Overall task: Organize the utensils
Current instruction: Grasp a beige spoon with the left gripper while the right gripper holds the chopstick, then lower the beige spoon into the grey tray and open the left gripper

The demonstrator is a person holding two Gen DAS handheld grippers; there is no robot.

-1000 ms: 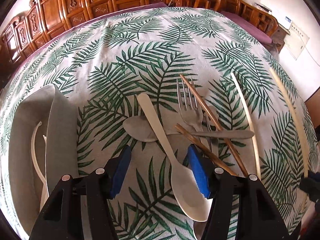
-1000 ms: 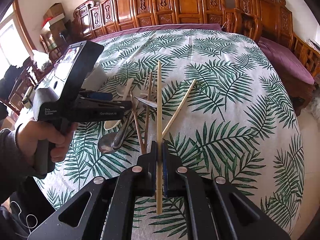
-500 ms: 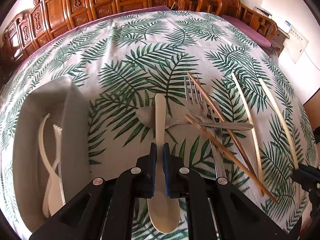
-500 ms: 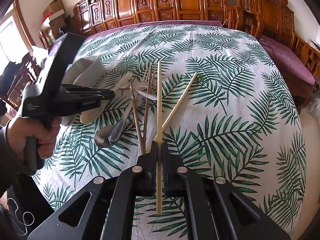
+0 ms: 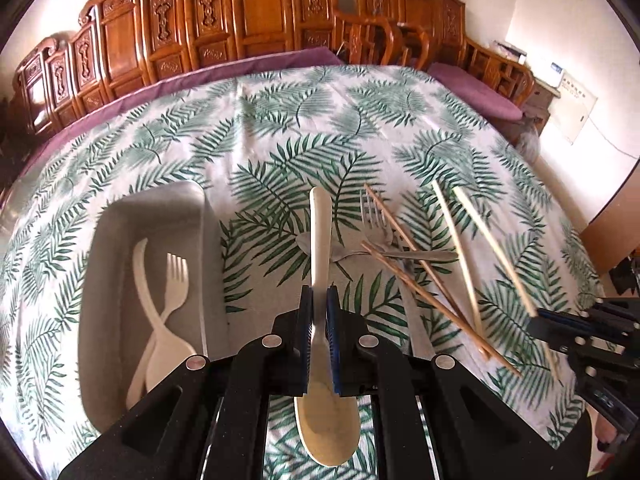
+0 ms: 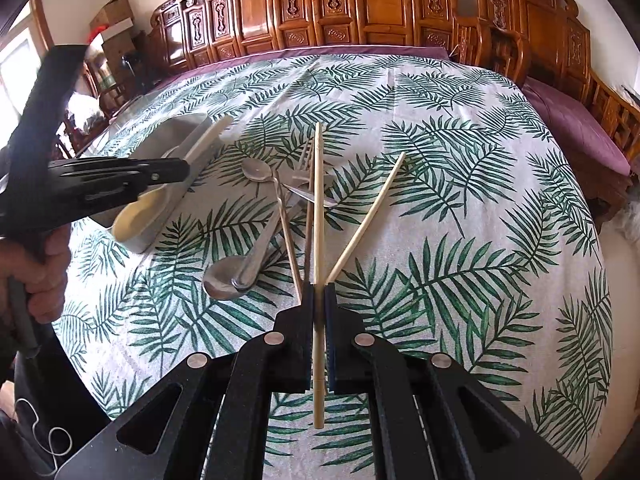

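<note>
Both grippers are carrying utensils above the palm-print table.

The left gripper [image 5: 319, 312] is clenching a cream plastic spoon [image 5: 320, 240] at its neck, bowl trailing behind the pads, handle pointing out over the cloth, just right of the grey tray [image 5: 208, 240] already holding a cream fork [image 5: 176, 280] and another pale utensil. The spoon is looking light and slightly bendy, so the neck grip is suiting it. The right gripper [image 6: 319, 312] is pinching a pale chopstick [image 6: 318, 200] near its thick end; stiff, light and smooth, it is probably liable to pivot. Its twin [image 6: 368, 216], brown chopsticks [image 5: 416, 280] and metal cutlery [image 6: 240, 272] are lying crossed on the tablecloth [image 6: 460, 160].
</note>
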